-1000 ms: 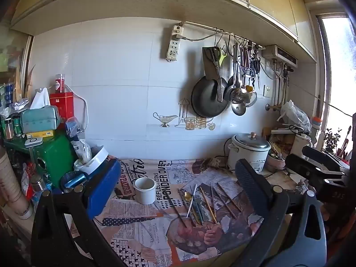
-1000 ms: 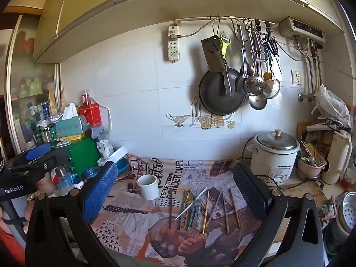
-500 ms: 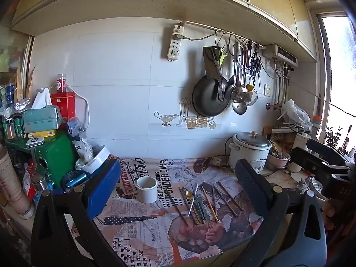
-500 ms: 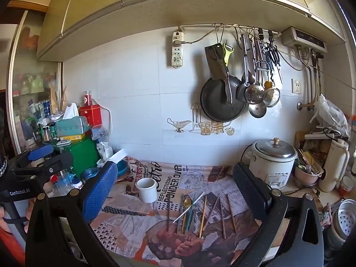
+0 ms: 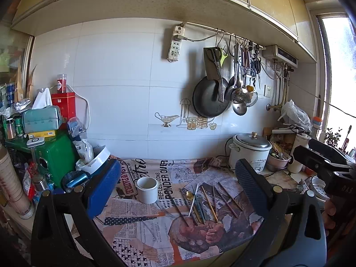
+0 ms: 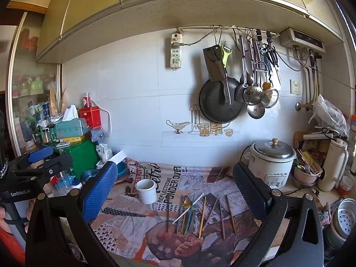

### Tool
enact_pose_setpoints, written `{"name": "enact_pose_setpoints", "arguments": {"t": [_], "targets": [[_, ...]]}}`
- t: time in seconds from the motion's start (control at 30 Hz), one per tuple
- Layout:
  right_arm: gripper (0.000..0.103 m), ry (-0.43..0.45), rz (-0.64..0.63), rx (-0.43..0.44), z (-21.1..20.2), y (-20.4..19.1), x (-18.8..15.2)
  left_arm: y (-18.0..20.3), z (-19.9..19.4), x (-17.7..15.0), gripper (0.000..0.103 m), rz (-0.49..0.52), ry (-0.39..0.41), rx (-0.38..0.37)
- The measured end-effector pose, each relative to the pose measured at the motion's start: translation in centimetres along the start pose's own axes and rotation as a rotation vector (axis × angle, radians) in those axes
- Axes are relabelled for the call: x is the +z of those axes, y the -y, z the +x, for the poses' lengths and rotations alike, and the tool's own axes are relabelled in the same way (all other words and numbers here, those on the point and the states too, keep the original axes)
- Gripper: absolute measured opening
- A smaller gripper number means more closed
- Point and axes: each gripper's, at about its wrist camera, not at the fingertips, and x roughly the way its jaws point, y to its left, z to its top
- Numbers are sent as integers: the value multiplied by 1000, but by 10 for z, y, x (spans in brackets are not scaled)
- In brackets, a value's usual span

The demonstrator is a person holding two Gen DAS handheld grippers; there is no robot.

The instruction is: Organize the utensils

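Observation:
Several utensils (image 5: pixel 201 202) lie side by side on the newspaper-covered counter: chopsticks, a gold spoon, a silver pick and dark sticks; they also show in the right wrist view (image 6: pixel 198 211). A white cup (image 5: pixel 146 187) stands upright to their left, also in the right wrist view (image 6: pixel 145 188). My left gripper (image 5: pixel 178 191) is open and empty, held back from the counter. My right gripper (image 6: pixel 175 191) is open and empty, likewise held back. Each gripper shows at the edge of the other's view.
A white rice cooker (image 6: pixel 271 162) stands at the back right, with a thermos (image 6: pixel 334 164) and a bowl of tools beside it. A green tin (image 5: pixel 55 153) and piled clutter fill the left. A pan (image 6: pixel 219 102) and ladles hang on the wall.
Both grippers have drifted slightly; the view has shifted a little. Nothing on the counter has moved and both grippers stay open.

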Motion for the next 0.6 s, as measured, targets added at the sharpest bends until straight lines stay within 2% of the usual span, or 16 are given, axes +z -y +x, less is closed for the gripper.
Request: {"name": "enact_pose_setpoints", "arguments": {"t": [0.6], "targets": [[103, 4, 1, 1, -1, 1, 1, -6, 2, -1, 103, 0, 1, -4]]}}
